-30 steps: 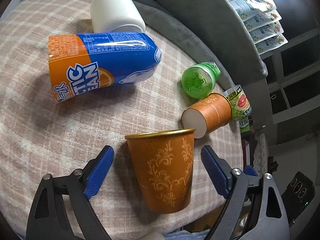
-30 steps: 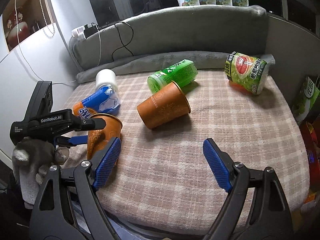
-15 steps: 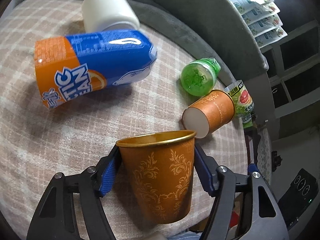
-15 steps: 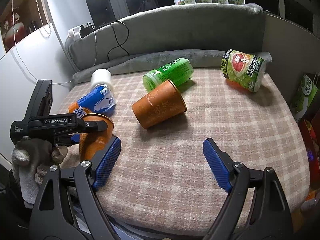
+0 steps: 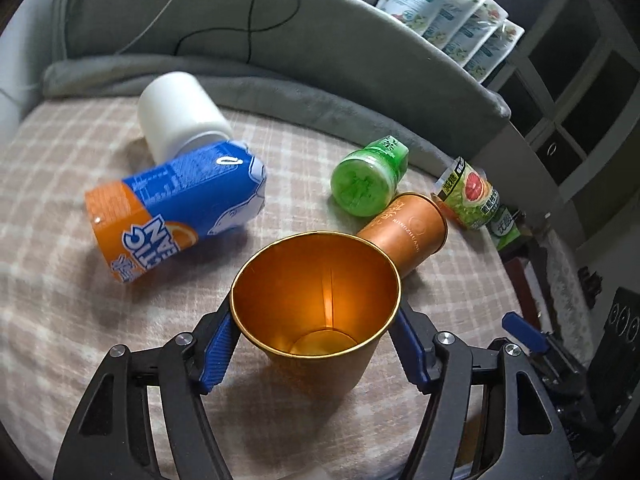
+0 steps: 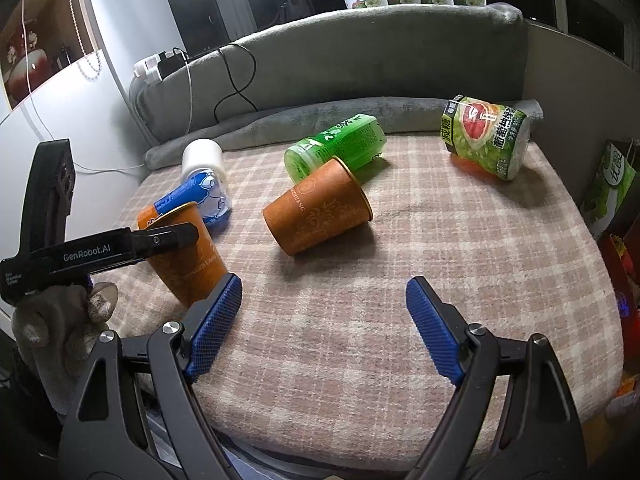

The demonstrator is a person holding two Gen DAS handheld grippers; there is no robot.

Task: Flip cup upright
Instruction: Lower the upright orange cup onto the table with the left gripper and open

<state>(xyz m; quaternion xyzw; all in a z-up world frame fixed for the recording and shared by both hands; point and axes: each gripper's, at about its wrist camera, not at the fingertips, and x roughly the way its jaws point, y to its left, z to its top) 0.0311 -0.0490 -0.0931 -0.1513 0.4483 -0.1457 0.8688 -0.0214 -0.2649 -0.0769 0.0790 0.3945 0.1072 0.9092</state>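
An orange paper cup [image 5: 320, 320] is gripped between the blue pads [image 5: 218, 350] of the left gripper [image 5: 316, 344], mouth up and tilted, its base close to the checked blanket [image 6: 460, 248]; contact cannot be told. A second orange cup [image 6: 320, 216] is seen lying on its side mid-blanket, touching a green bottle [image 6: 340, 144]. A blue-and-orange bottle [image 5: 176, 208] and a white cup [image 5: 176, 120] are seen lying beyond. The right gripper [image 6: 324, 326] is held wide apart, nothing between its pads.
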